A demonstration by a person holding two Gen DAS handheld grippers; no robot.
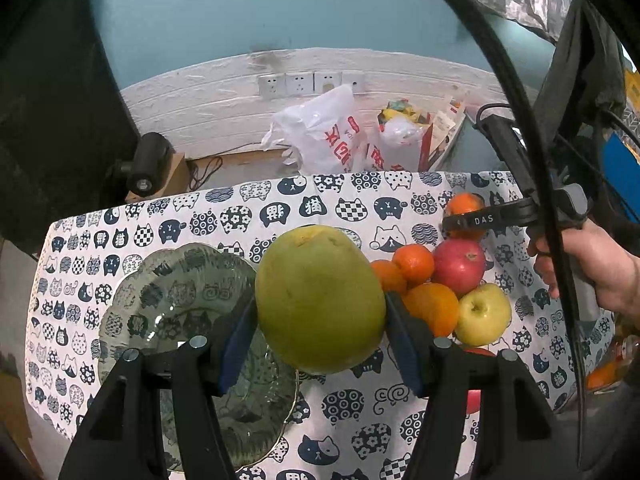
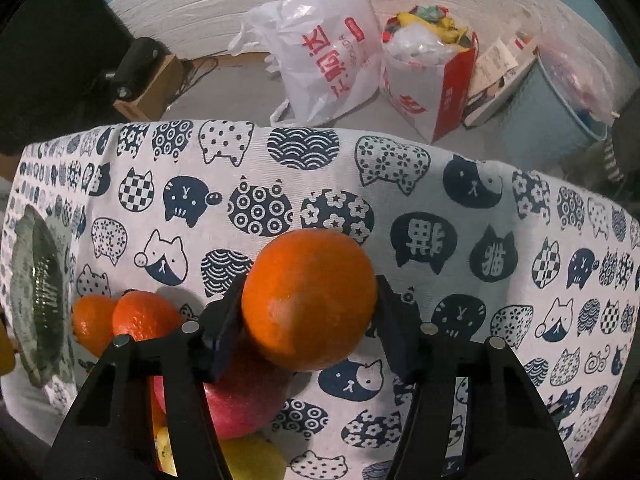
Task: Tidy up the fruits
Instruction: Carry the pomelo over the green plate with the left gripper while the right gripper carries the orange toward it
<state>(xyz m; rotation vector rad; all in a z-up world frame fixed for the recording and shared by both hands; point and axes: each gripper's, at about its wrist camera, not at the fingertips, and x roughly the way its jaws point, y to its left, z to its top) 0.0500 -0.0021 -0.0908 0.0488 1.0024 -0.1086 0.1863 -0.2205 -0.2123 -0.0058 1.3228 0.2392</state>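
My left gripper is shut on a big green pomelo, held above the table just right of a glass plate. Right of it lies a heap of fruit: small oranges, a larger orange, a red apple and a yellow-green apple. My right gripper is shut on an orange, with both pads against its sides; the same gripper shows at the heap's far side. Under it are a red apple, two small oranges and a yellow fruit.
A cat-patterned cloth covers the table. The glass plate lies at its left edge. Behind the table, on the floor, stand a white plastic bag, a red and white paper bag and a black device on a box. A hand holds the right gripper.
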